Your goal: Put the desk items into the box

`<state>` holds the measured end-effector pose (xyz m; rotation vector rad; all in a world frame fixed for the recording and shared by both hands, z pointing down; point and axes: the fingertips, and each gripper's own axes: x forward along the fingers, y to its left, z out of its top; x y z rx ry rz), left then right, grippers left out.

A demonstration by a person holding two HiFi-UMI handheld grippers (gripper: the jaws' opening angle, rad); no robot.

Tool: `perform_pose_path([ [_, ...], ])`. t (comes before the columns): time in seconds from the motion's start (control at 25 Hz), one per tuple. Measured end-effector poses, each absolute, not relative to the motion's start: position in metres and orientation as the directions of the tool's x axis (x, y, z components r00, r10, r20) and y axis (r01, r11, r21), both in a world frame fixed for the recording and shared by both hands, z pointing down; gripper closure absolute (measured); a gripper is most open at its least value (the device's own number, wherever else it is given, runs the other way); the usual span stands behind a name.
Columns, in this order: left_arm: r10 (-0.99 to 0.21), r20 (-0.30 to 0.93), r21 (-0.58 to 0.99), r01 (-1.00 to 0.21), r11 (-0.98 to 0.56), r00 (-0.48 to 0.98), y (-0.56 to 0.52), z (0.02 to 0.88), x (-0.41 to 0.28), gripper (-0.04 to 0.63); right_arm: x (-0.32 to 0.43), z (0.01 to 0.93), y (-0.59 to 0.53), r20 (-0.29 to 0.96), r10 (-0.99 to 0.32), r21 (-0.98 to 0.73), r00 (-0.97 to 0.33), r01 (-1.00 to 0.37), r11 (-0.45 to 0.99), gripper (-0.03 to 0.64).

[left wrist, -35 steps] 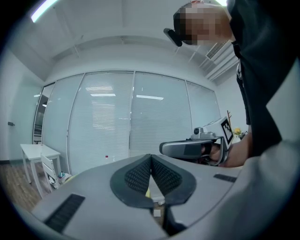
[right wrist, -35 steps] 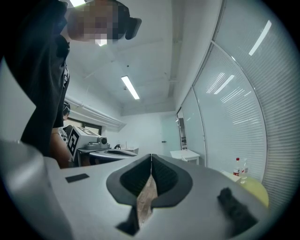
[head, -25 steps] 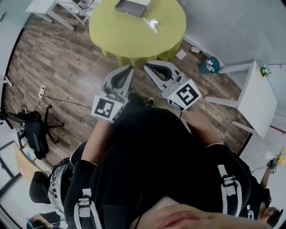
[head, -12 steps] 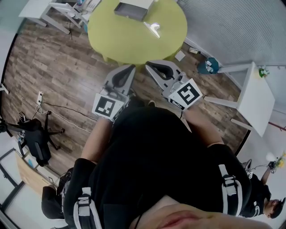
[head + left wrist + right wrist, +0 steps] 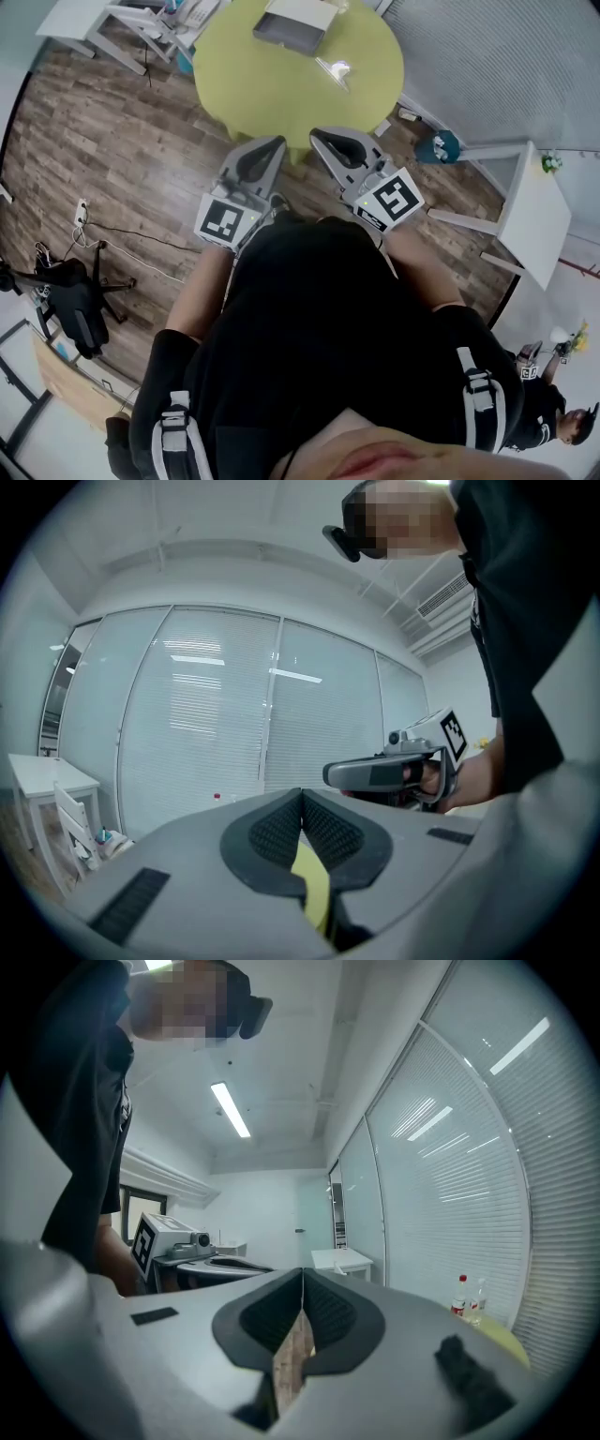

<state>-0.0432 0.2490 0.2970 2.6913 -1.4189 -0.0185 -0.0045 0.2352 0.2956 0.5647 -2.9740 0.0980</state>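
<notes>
A round green table point(image 5: 281, 84) stands ahead in the head view. On its far side lies an open grey box point(image 5: 291, 21), with a small clear shiny item point(image 5: 336, 69) to its right. My left gripper point(image 5: 269, 146) and right gripper point(image 5: 322, 139) are held side by side at the table's near edge, short of both objects. Each points level. In the left gripper view my left gripper point(image 5: 302, 795) has its pads pressed together with nothing between them. The right gripper point(image 5: 302, 1275) looks the same in its own view, shut and empty.
A white side table point(image 5: 542, 204) stands at the right, with a teal object point(image 5: 439, 146) on the wood floor beside it. White furniture point(image 5: 112, 19) sits at the top left. A black stand point(image 5: 73, 302) and cable lie on the floor at the left. Another person point(image 5: 553, 422) is at the bottom right.
The green table has drawn nearer to the grippers and shifted right in the head view. Both grippers have moved forward together and stay shut.
</notes>
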Motion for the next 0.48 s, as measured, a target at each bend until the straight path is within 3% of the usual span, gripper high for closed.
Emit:
perform_pose_path([
  [0.48, -0.825, 0.058, 0.11, -0.825, -0.555, 0.563, 0.212, 0.312, -0.08, 0.583, -0.037, 0.308, 0.198, 0.141, -0.36, -0.059, -0.922, -0.371, 0.927, 0.6],
])
